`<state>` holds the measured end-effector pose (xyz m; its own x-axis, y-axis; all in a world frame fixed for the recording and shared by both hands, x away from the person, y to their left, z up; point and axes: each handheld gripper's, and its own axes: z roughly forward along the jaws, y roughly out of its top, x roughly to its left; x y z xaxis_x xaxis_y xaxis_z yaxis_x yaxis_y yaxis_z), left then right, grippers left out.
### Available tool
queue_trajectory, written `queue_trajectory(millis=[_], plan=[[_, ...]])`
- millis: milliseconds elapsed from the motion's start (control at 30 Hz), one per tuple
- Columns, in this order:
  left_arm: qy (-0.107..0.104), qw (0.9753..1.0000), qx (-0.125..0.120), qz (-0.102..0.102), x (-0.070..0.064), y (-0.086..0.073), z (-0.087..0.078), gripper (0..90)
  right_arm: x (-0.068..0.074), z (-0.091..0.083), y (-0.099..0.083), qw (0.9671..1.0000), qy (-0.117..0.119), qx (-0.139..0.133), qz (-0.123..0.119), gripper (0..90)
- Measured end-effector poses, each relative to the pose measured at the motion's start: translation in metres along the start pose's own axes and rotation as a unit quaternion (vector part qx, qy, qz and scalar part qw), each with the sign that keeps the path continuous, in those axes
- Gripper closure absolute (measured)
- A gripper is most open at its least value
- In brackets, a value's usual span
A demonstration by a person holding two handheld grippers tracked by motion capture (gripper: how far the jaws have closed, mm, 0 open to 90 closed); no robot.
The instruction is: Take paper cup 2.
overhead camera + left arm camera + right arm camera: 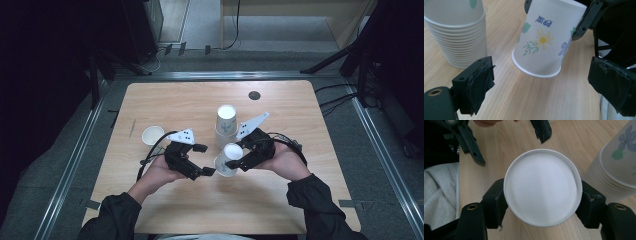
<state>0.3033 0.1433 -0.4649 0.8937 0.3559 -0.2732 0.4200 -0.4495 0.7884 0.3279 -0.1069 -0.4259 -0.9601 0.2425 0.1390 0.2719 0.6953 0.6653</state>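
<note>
R gripper (239, 159) clamps white floral paper cup (227, 160) upside down, tilted, rim toward table, lifted just off wood. L gripper (202, 160) open, empty, cup at its 3 o'clock, just beside. Stack of paper cups (226, 126) at 12.

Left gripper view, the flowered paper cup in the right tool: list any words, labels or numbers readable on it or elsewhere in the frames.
Blue printed mark on the flowered paper cup, above the yellow daisy: upside down and too blurred to read.
Stack of paper cups: flower prints, no text legible.
Right tool, clamped on the cup, and wooden table: no lettering seen.
</note>
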Motion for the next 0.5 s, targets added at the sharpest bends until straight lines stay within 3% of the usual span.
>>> queue_trajectory(millis=[300, 400, 500], plan=[[-0.008, 1.0000, -0.001, 0.005, -0.007, -0.005, 0.005, 6.6, 0.010, 0.001, 0.022, 0.9995, 0.029, -0.004, -0.014, 34.4], [-0.011, 0.9998, -0.011, 0.009, -0.008, -0.007, 0.005, 12.7, 0.013, 0.002, 0.026, 0.9993, 0.034, -0.004, -0.017, 34.3], [-0.010, 0.9998, -0.015, 0.010, -0.009, -0.007, 0.004, 13.1, 0.015, 0.004, 0.029, 0.9989, 0.041, -0.005, -0.021, 34.3]])
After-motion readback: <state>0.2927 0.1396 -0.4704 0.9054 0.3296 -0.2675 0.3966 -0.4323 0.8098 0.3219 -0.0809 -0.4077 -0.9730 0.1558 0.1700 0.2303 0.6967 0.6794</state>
